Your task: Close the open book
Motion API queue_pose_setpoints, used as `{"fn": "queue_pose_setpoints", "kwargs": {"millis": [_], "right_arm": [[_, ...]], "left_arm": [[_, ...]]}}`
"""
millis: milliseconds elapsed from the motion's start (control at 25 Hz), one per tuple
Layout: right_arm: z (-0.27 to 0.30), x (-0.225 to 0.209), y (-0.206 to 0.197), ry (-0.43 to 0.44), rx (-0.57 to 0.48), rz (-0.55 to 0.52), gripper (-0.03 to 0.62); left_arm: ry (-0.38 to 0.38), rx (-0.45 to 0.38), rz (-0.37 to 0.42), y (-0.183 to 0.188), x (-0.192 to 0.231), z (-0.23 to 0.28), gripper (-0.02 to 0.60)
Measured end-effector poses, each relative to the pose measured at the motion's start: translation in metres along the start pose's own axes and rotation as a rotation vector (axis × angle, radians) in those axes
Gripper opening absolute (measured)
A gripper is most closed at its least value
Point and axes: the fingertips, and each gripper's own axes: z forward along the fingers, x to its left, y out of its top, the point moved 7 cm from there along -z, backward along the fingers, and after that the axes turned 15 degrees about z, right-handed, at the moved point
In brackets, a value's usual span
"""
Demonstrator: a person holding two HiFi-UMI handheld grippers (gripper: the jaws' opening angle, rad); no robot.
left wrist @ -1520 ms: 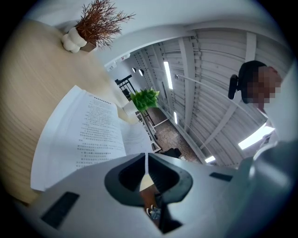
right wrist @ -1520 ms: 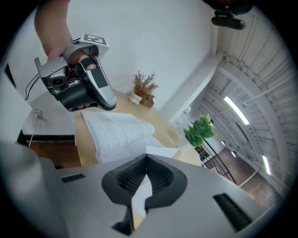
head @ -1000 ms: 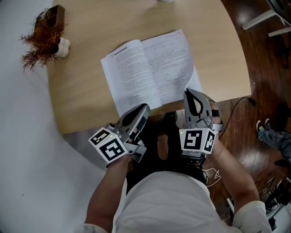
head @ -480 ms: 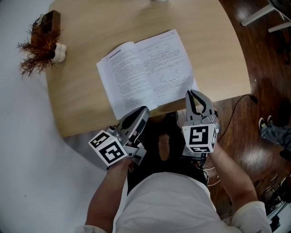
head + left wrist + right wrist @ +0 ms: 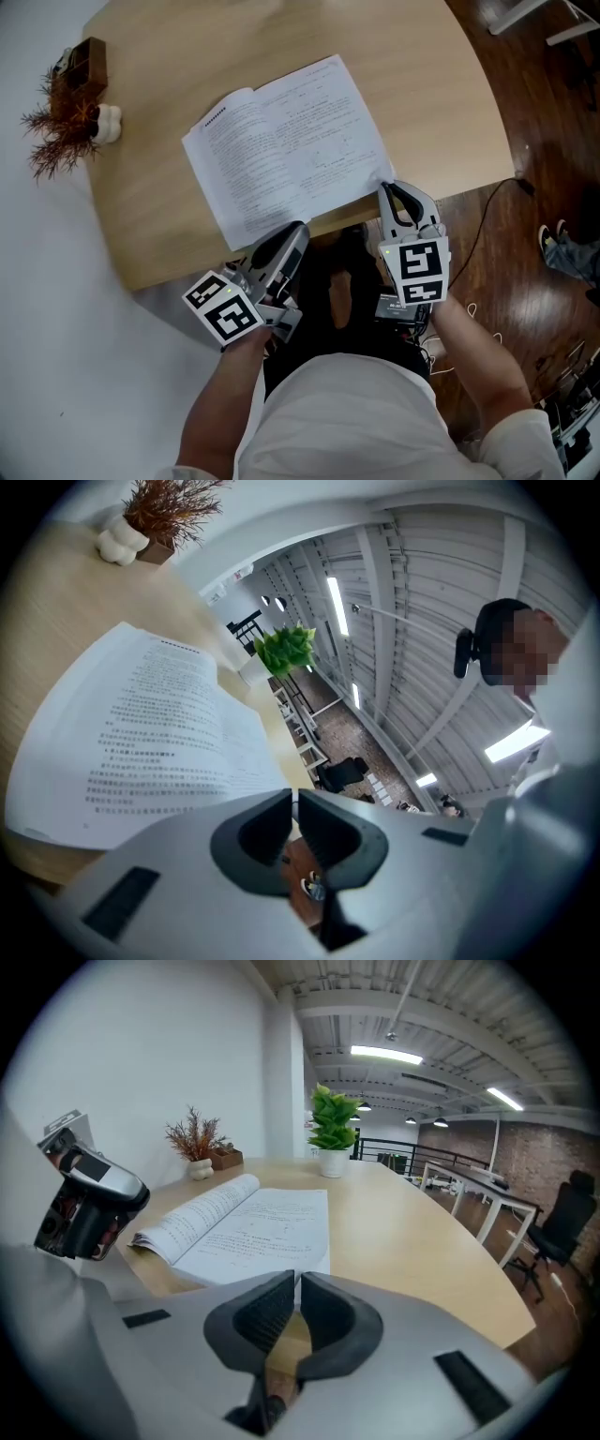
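Nearest of all is the person's white shirt (image 5: 337, 422), with 2 bare forearms reaching from it toward the book. Each hand carries a gripper topped by a marker cube.

The left gripper (image 5: 299, 227) lies low and slanted, its tip just short of the book's near edge, about midway along it. Its fingers are pressed together with nothing between them (only a hairline slit shows in the left gripper view).

The right gripper (image 5: 392, 190) sits just beside the book's near right corner. Its fingers are also closed and empty. Whether the tip touches the page corner cannot be told.

The book (image 5: 291, 141) lies open and flat on the pale wooden desk (image 5: 431, 84), close to the edge nearest the person and turned at a slant to it. Both printed pages face up, and the left page curves up toward the spine.

Left of the book, well apart from it, a tuft of reddish dried plant (image 5: 58, 131) stands at the desk's side with a small white ornament (image 5: 106, 124) touching it and a dark wooden box (image 5: 80, 64) just behind. Beyond the book's far edge a green potted plant (image 5: 333, 1124) stands on the desk.

Right of the book, past the desk's rim, lies dark wooden floor (image 5: 544, 112), crossed by a thin black cable (image 5: 483, 220).
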Motion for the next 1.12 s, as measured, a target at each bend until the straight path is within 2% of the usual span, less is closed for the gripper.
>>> {"fn": "queue_pose_setpoints", "kwargs": {"millis": [160, 400, 920, 1120], "right_arm": [[0.001, -0.005, -0.003, 0.024, -0.002, 0.043, 0.003], [-0.002, -0.006, -0.004, 0.047, -0.007, 0.038, 0.005], [-0.005, -0.006, -0.005, 0.03, -0.013, -0.03, 0.014], [-0.008, -0.012, -0.004, -0.012, -0.007, -0.045, 0.029]], "left_arm": [[-0.005, 0.013, 0.003, -0.001, -0.002, 0.006, -0.003], [-0.012, 0.026, 0.008, -0.004, -0.004, 0.011, -0.003], [-0.022, 0.034, 0.018, -0.005, -0.006, 0.015, -0.003], [-0.028, 0.033, 0.023, -0.003, -0.009, 0.014, -0.003]]}}
